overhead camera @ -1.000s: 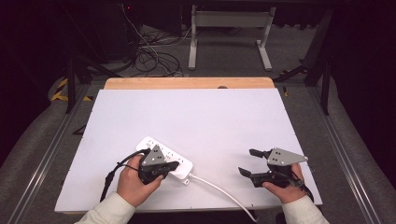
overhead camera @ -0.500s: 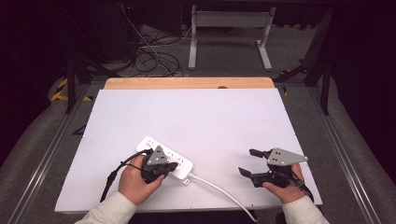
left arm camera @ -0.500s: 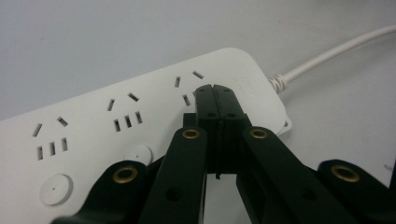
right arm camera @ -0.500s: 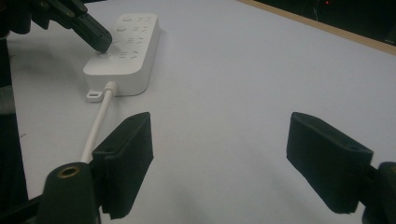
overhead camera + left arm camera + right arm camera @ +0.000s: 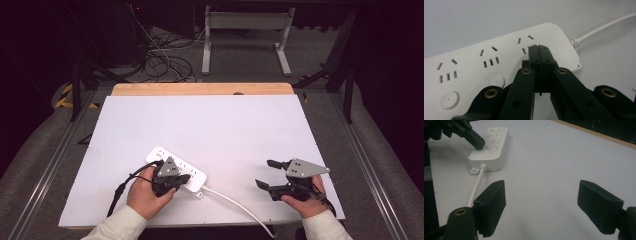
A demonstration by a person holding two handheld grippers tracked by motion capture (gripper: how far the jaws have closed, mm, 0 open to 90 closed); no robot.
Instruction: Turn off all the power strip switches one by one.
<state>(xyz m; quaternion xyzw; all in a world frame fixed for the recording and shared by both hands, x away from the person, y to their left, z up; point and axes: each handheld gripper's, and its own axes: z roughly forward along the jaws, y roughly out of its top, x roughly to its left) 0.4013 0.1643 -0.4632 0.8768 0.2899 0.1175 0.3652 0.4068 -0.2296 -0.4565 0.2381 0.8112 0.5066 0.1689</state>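
A white power strip (image 5: 196, 178) lies flat near the table's front left, and its white cord (image 5: 235, 205) runs off the front edge. In the left gripper view the strip (image 5: 474, 65) has several socket groups and round buttons. My left gripper (image 5: 539, 48) is shut with nothing between the jaws, and its tips rest on the strip's top by the last socket before the cord (image 5: 604, 26). The high view has that gripper (image 5: 186, 177) over the strip's right part. My right gripper (image 5: 264, 173) rests at the front right, open and empty (image 5: 541, 202), facing the strip (image 5: 495, 145).
The white table top (image 5: 215, 125) has a wooden strip (image 5: 200, 89) along its far edge. A black cable (image 5: 120, 192) trails from the left gripper toward the front edge. Behind the table are floor cables (image 5: 165, 62) and a grey frame (image 5: 245, 20).
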